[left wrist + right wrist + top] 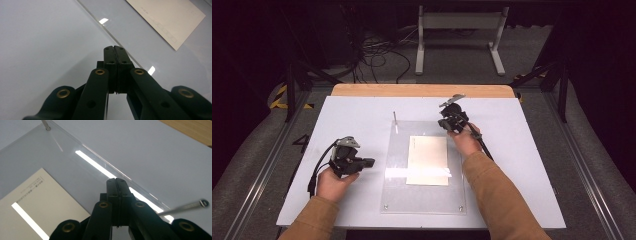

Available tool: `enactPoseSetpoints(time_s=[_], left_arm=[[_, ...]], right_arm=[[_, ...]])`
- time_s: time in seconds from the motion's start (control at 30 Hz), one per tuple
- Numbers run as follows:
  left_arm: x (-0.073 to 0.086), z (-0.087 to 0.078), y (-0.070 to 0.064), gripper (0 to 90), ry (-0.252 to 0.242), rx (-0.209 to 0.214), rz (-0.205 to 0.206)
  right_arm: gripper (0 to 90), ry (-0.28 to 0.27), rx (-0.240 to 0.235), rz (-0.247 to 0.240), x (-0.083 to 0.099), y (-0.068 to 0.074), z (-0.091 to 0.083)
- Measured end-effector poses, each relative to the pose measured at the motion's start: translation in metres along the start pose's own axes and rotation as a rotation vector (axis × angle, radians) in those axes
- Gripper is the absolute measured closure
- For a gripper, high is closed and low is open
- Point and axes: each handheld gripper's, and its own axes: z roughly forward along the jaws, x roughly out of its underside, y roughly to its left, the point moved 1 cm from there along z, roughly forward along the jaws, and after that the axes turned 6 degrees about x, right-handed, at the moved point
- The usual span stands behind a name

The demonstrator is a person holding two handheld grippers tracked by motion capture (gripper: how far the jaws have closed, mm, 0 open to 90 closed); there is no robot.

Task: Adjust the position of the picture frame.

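Observation:
A clear acrylic plate (424, 192) lies in the middle of the white board, with a cream sheet of paper (427, 159) flat on it. My left gripper (370, 162) is shut and holds nothing; it sits just left of the plate's left edge (112, 37) and points at it. In the left gripper view the paper (170, 17) lies beyond the shut jaws of that gripper (114, 48). My right gripper (443, 123) hovers over the plate's far right corner, shut and holding nothing. In the right gripper view the shut gripper (115, 180) points over the plate (75, 162), past the paper (42, 200).
A thin metal post (395, 116) stands at the plate's far left corner (46, 125); a second post (185, 207) is close beside my right gripper. Small bolts (385, 206) mark the plate's near corners. The white board (522, 165) spreads around the plate. A wooden table edge (422, 90) lies behind.

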Motion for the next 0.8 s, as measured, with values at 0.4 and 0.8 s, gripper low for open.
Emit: enactPoseSetpoints(time_s=[0.4,0.8], left_arm=[[0.023,-0.021,0.006,88.3,-0.037,-0.032,-0.040],[0.032,-0.026,0.009,88.3,-0.041,-0.035,-0.066]], right_arm=[[89.8,0.030,0.007,0.037,-0.041,0.013,0.034],[89.8,0.131,0.043,0.059,-0.047,0.008,0.069]])
